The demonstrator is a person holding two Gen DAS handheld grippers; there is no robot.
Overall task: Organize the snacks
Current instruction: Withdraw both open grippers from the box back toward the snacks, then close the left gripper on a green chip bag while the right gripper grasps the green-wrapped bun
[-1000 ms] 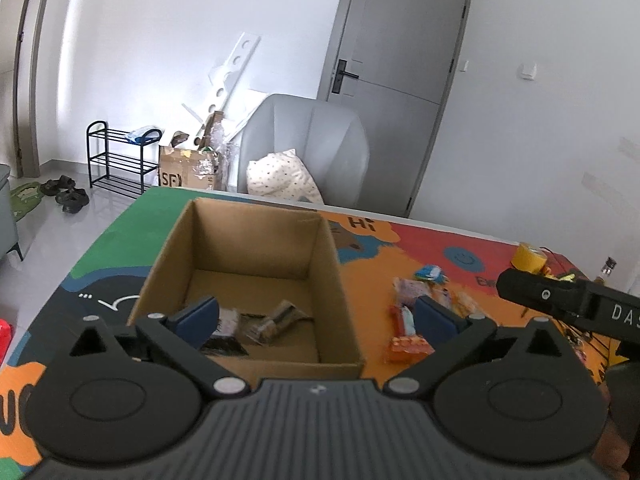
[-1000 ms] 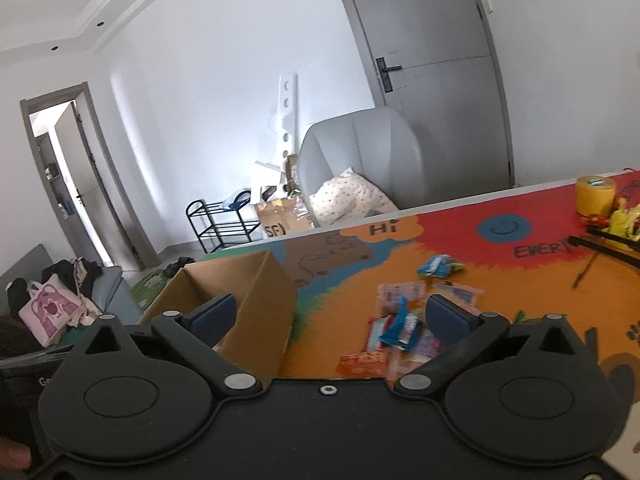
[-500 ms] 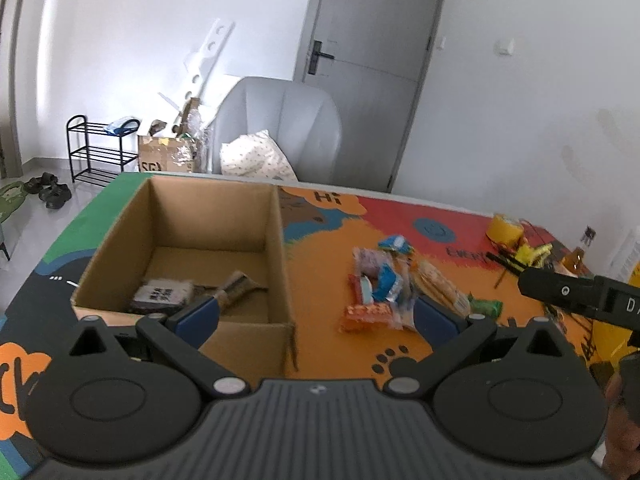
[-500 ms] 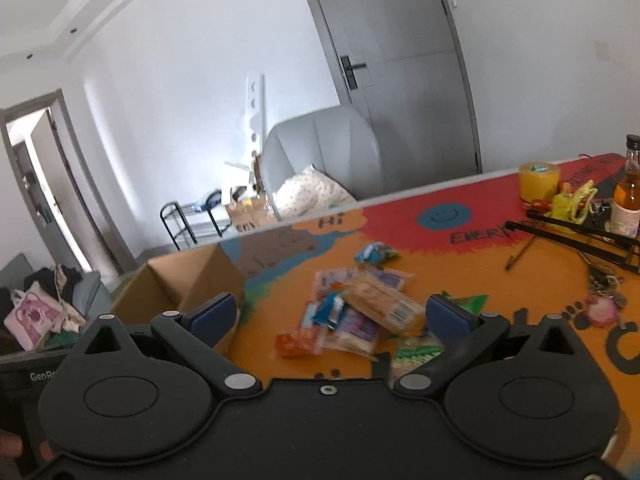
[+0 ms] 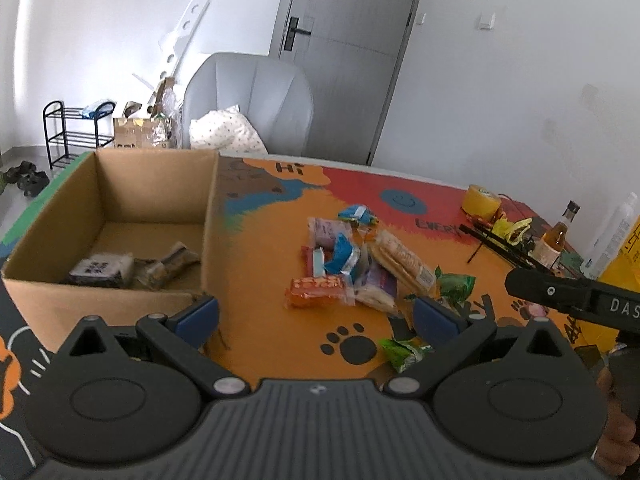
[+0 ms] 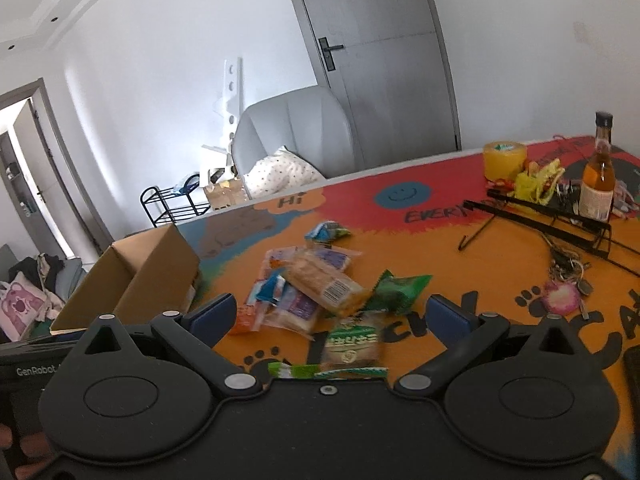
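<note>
An open cardboard box (image 5: 208, 216) (image 6: 132, 276) stands at the table's left and holds a dark packet (image 5: 102, 269) and a brown wrapper (image 5: 168, 266). A heap of snack packets (image 5: 352, 264) (image 6: 308, 284) lies on the orange mat to its right: an orange packet (image 5: 316, 290), a long cracker pack (image 6: 324, 284), green packets (image 6: 400, 292). My left gripper (image 5: 316, 316) is open and empty above the table between box and heap. My right gripper (image 6: 332, 316) is open and empty, just short of a green packet (image 6: 354, 342).
A yellow tape roll (image 6: 504, 158), a glass bottle (image 6: 598, 180), a black wire rack (image 6: 560, 224) and keys (image 6: 568, 280) crowd the table's right side. A grey chair (image 5: 252, 100) with a cushion stands behind the table. The other gripper's black body (image 5: 576, 300) shows at right.
Both grippers have swung right, from over the box toward the snack heap. The box has slid to the left of both views. Both stay open.
</note>
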